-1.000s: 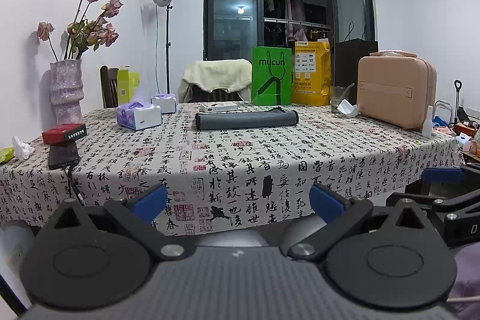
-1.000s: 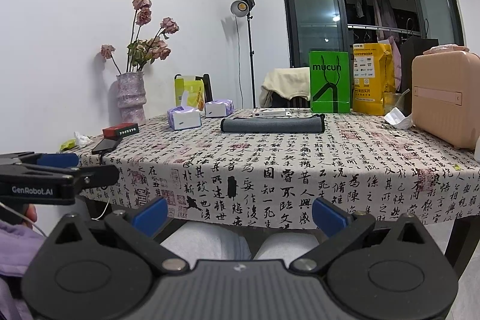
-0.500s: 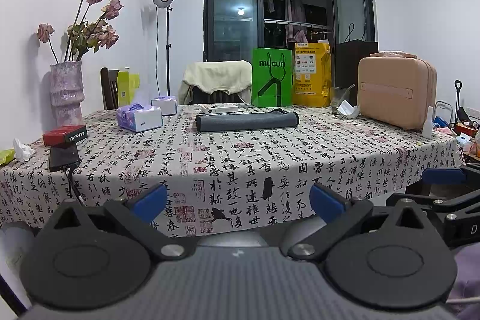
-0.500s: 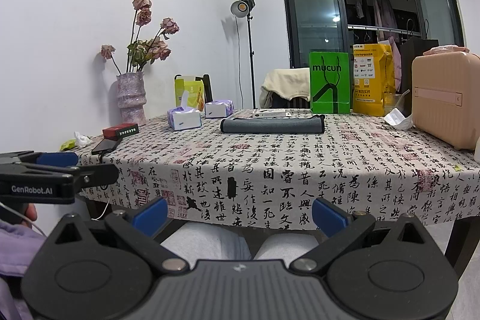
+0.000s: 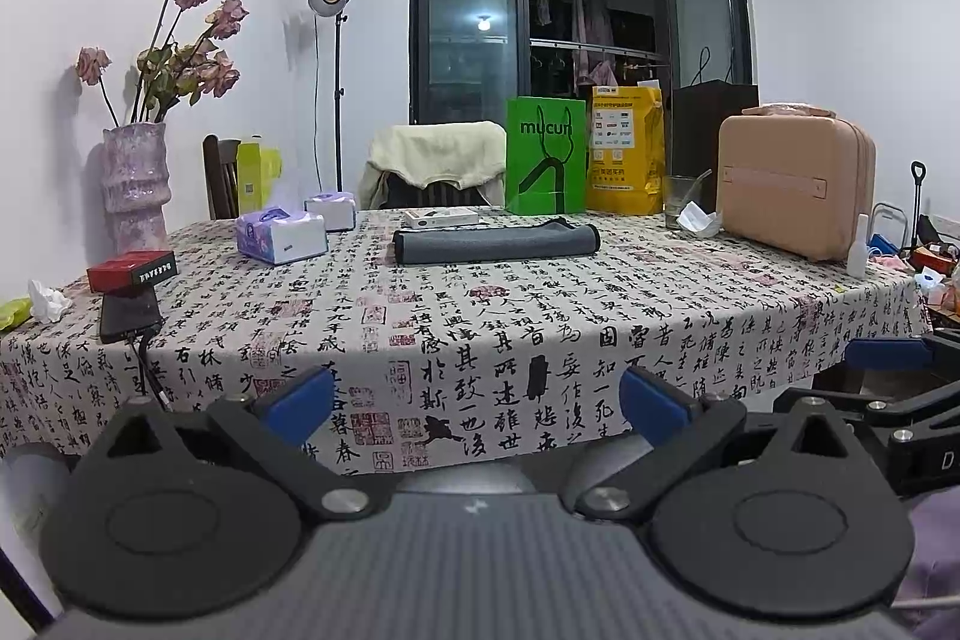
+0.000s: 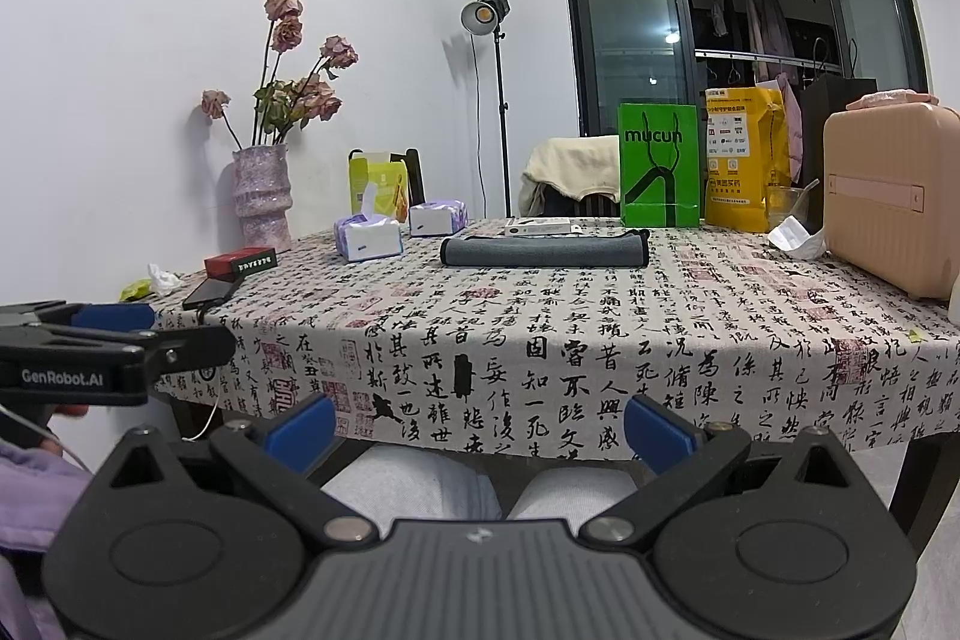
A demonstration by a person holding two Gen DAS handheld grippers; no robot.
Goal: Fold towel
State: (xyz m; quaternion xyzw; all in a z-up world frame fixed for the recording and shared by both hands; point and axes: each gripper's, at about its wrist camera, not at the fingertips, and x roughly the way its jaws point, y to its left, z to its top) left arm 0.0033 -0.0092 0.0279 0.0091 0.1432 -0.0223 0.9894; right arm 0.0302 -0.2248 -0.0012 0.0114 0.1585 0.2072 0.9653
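Towel (grey) beside glass

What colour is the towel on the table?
Dark grey. The towel lies as a long folded strip on the calligraphy-print tablecloth; it shows best in the left wrist view.

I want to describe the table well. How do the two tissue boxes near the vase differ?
The nearer tissue box is purple-topped with a tissue standing out of it; the farther tissue box shows no raised tissue. The nearer one sits closer to the vase; the farther one is closer to the grey towel. Both rest on the tablecloth.
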